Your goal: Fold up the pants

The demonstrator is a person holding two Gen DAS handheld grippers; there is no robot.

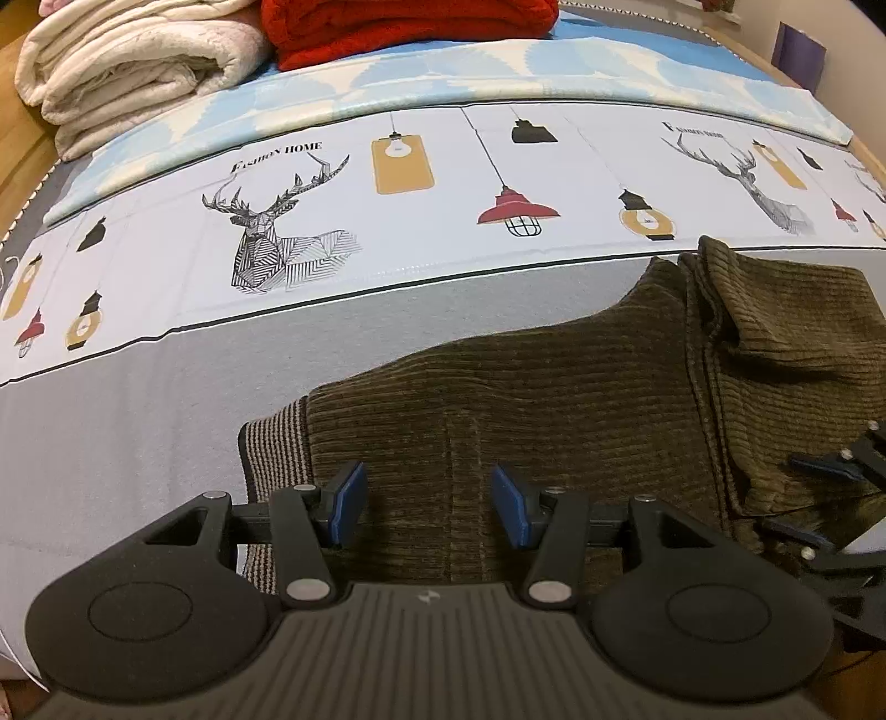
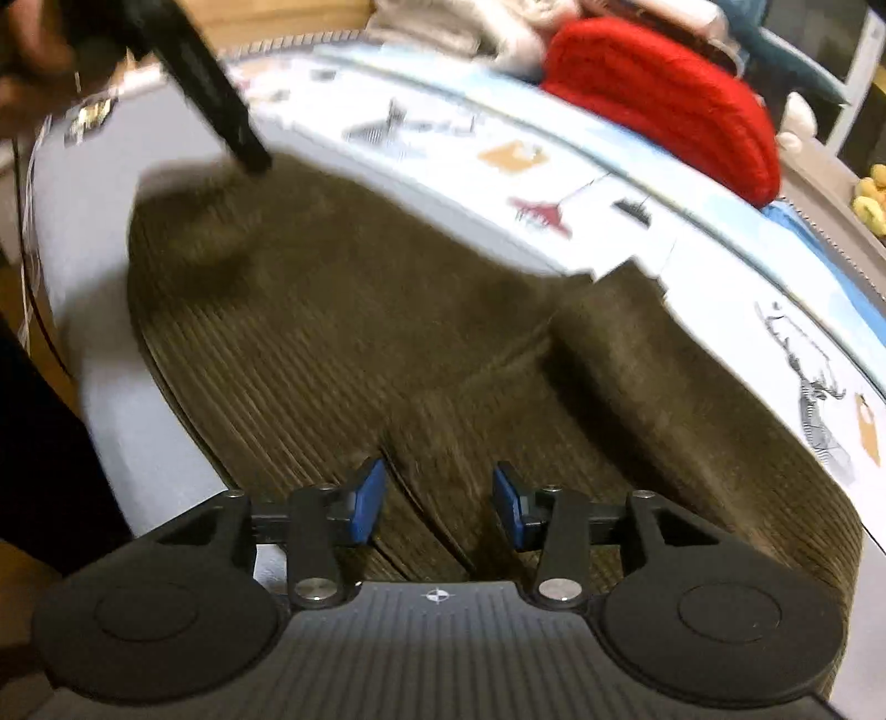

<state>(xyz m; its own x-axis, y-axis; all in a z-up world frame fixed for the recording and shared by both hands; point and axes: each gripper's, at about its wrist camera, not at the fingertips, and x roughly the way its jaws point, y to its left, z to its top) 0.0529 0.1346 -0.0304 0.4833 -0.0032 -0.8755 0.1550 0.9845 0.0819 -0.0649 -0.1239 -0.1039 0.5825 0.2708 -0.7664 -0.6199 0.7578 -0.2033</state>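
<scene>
Olive-brown corduroy pants (image 1: 554,387) lie on the grey bed cover (image 1: 138,415), with the striped waistband lining (image 1: 271,443) showing at their left end and a folded-over leg (image 1: 786,310) heaped at the right. My left gripper (image 1: 429,504) hovers open over the waist end, its blue pads apart above the cloth. At that view's right edge, my right gripper (image 1: 819,498) sits over the heaped leg. In the right wrist view the pants (image 2: 387,332) fill the middle. My right gripper (image 2: 437,504) is open, a layered fold edge lying between its pads. The left gripper (image 2: 243,149) reaches onto the far end.
A printed sheet with deer and lamps (image 1: 387,183) runs behind the pants. Folded cream blankets (image 1: 127,66) and a red knit blanket (image 1: 410,27) are stacked at the back. A person's hand (image 2: 27,66) is at the upper left of the blurred right wrist view.
</scene>
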